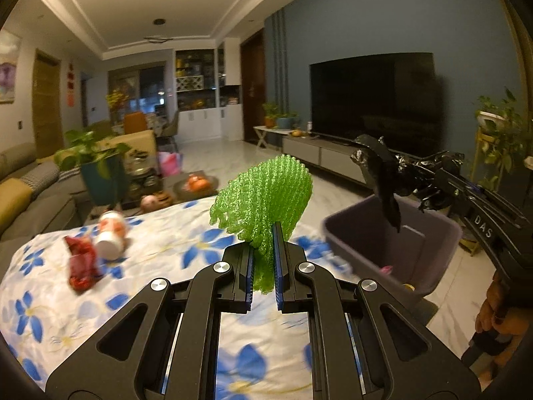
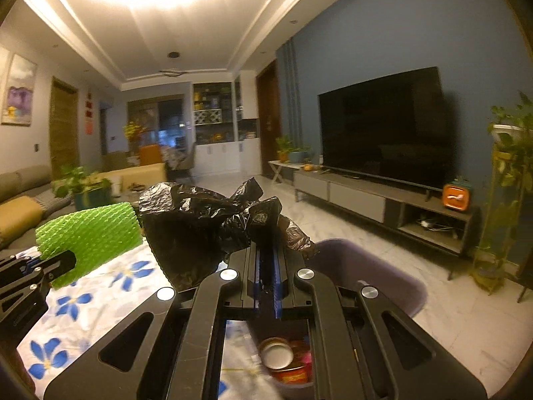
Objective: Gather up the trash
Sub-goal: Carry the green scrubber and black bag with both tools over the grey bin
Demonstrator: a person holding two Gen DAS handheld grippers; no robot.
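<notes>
The right tongs [image 2: 266, 266] are clamping a crumpled black plastic bag [image 2: 200, 226] above the purple bin [image 2: 383, 266], while the left tongs [image 2: 50, 266] are gripping green foam netting [image 2: 90, 233] nearby.

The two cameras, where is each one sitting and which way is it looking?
Left wrist: sits on the left gripper, looking across the flowery table toward the TV; its fingers pinch green foam net, with the person's hand at the right.
Right wrist: sits on the right gripper, looking over the bin toward the TV; its fingers clamp a black bag.
Shared: net, bag, bin, TV, each other's gripper.
</notes>
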